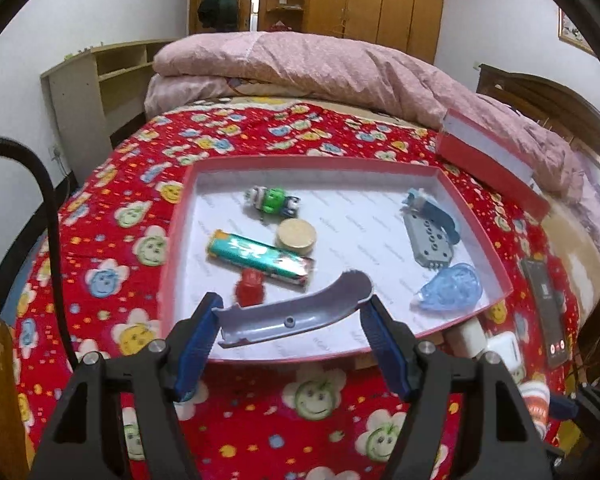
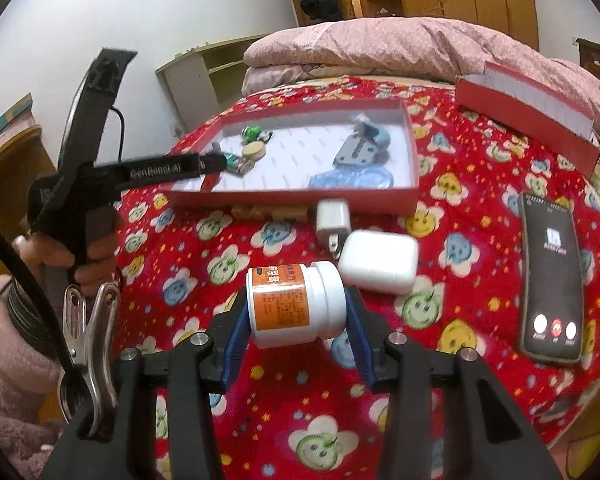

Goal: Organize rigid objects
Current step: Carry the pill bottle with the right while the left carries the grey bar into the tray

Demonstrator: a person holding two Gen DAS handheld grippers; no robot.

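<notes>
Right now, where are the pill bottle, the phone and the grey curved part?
Pill bottle (image 2: 296,304): right wrist view, on its orange label.
Phone (image 2: 550,276): right wrist view, middle of its screen.
Grey curved part (image 1: 296,312): left wrist view, mid-span near its small hole.

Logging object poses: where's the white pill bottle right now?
Right wrist view: pill bottle lies sideways between the right gripper fingers, near the white earbud case.

Left gripper (image 2: 216,164), arm side: "GenRobot.AI", apparently, blurred. White bottle (image 2: 296,306), orange label: print illegible. Phone (image 2: 550,280), screen: unreadable.
</notes>
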